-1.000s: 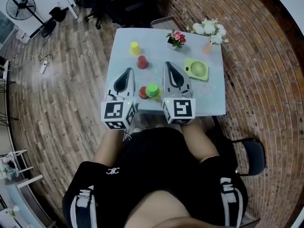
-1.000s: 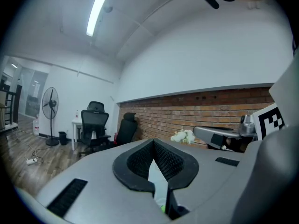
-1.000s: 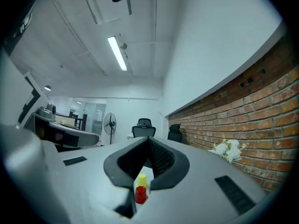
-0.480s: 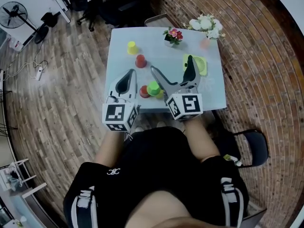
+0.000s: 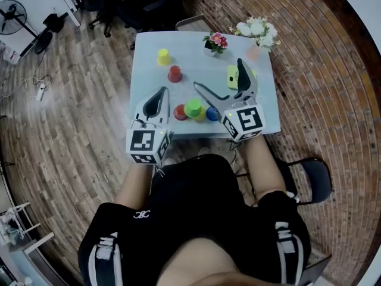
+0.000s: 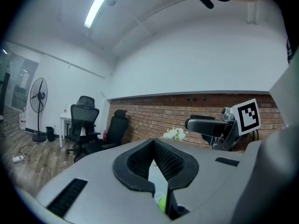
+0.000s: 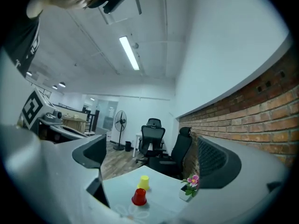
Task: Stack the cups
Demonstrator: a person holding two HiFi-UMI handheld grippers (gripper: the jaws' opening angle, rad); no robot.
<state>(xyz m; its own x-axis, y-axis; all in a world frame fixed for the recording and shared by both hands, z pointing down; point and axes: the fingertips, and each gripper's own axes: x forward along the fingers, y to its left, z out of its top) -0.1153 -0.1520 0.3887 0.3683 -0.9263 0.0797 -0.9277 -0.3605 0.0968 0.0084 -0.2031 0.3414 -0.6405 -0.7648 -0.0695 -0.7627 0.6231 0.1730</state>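
Cups are all standing singly on the table (image 5: 265, 109), none stacked. The left gripper (image 5: 163, 92) lies level with its jaws pressed together and nothing in them. Just off its right side sits the near red cup (image 5: 180, 112), then the green cup (image 5: 193, 108), which touches it. Through the slit at the base of those closed jaws, the left gripper view catches only a sliver of that green cup.

Over to the right gripper (image 5: 217, 73): its jaws have just been opening and now stand spread wide, gripping nothing. The blue cup (image 5: 212, 113) sits just beside the base of its left jaw, between the two grippers. Out ahead, framed between the spread jaws in the right gripper view, the far red cup (image 7: 138, 197) and the yellow cup (image 7: 144, 182) stand mouth down, well apart from both grippers. The flower pot (image 7: 189, 188) sits off toward the right jaw, and the small fan (image 5: 231, 76) peeks out beside that jaw.
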